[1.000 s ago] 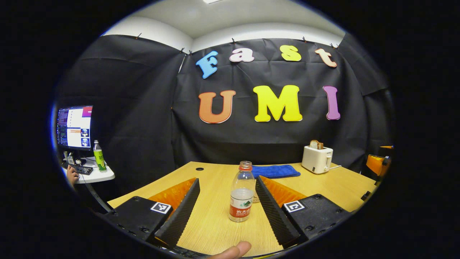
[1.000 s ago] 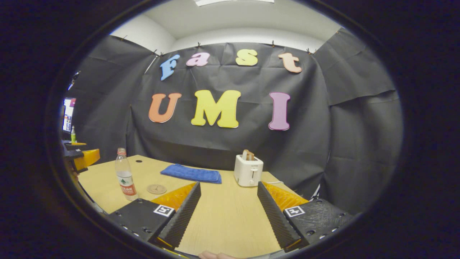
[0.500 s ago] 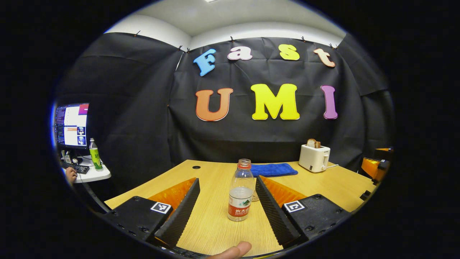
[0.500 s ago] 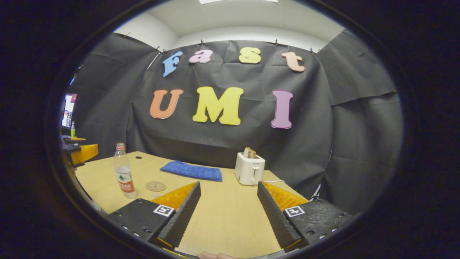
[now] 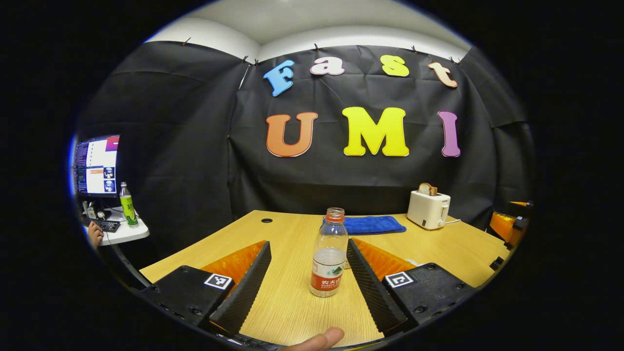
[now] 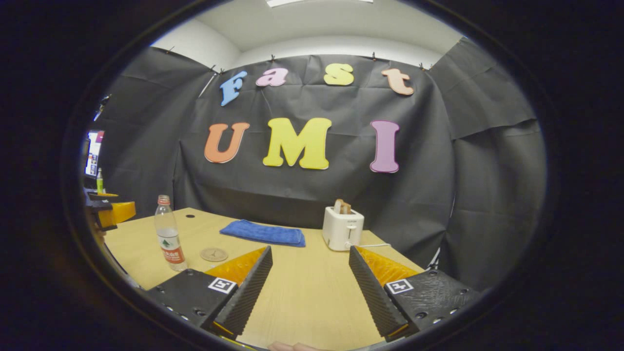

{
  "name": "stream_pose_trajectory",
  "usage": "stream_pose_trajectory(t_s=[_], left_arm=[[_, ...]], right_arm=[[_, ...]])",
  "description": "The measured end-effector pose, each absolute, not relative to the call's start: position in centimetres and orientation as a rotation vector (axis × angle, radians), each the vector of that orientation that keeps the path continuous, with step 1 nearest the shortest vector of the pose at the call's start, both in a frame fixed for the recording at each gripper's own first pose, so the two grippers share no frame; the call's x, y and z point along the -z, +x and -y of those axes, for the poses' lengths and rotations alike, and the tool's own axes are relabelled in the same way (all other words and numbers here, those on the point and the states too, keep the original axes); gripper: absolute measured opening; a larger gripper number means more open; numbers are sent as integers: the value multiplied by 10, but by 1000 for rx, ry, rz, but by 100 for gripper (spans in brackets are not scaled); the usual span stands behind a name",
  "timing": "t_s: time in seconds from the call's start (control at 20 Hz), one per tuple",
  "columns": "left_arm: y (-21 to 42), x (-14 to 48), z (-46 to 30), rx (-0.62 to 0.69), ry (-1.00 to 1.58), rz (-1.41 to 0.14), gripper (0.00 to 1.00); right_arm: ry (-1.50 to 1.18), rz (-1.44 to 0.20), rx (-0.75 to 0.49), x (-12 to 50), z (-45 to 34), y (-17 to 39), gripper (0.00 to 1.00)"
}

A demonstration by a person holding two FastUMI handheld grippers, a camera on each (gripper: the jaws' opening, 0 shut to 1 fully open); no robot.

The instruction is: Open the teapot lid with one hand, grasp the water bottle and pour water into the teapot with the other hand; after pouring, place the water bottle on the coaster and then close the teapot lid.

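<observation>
Your left tongs (image 5: 308, 273) were spread wide, holding nothing; one water bottle (image 5: 329, 253) stood upright between the fingers, just clear of the right-hand one at lower centre of the left gripper view. Your right tongs (image 6: 310, 282) were equally wide apart and empty over bare table (image 6: 302, 302). In the right gripper view you had that bottle at lower left, one round coaster (image 6: 213, 254) just beside it, one blue cloth (image 6: 263, 233) behind, and one white toaster (image 6: 342, 227) at centre.
</observation>
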State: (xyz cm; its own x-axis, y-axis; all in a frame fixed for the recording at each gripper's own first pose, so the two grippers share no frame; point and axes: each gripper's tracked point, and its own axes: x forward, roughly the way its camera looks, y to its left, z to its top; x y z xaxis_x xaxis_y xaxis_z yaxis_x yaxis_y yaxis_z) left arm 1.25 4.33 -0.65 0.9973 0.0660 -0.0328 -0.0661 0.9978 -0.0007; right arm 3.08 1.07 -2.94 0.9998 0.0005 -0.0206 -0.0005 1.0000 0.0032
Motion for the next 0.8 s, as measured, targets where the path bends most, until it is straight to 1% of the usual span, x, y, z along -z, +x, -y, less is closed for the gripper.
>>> stream_pose_trajectory(t_s=[0.3,0.35,0.4,0.45,0.5,0.55,0.65,0.7,0.75,0.8], left_arm=[[13,6,-39,-34,35,-22,98],[15,5,-40,-34,43,-22,98],[15,5,-41,-37,54,-18,98],[16,4,-42,-41,67,-13,98],[17,4,-44,-44,81,-7,98],[17,3,-46,-45,95,0,98],[21,6,-50,-41,101,0,98],[22,8,-52,-39,96,-3,98],[23,9,-55,-40,89,-8,98],[24,11,-58,-42,80,-14,98]], right_arm=[[-12,-31,-77,59,-60,72,95],[-12,-34,-97,64,-73,80,95],[-6,-39,-118,69,-85,87,98],[-1,-44,-132,72,-97,95,98],[1,-48,-142,77,-109,102,95],[3,-55,-153,83,-120,109,95],[0,-75,-151,96,-136,122,95],[6,-87,-147,104,-141,128,97],[14,-102,-141,110,-147,134,93],[19,-118,-134,116,-151,140,94]])
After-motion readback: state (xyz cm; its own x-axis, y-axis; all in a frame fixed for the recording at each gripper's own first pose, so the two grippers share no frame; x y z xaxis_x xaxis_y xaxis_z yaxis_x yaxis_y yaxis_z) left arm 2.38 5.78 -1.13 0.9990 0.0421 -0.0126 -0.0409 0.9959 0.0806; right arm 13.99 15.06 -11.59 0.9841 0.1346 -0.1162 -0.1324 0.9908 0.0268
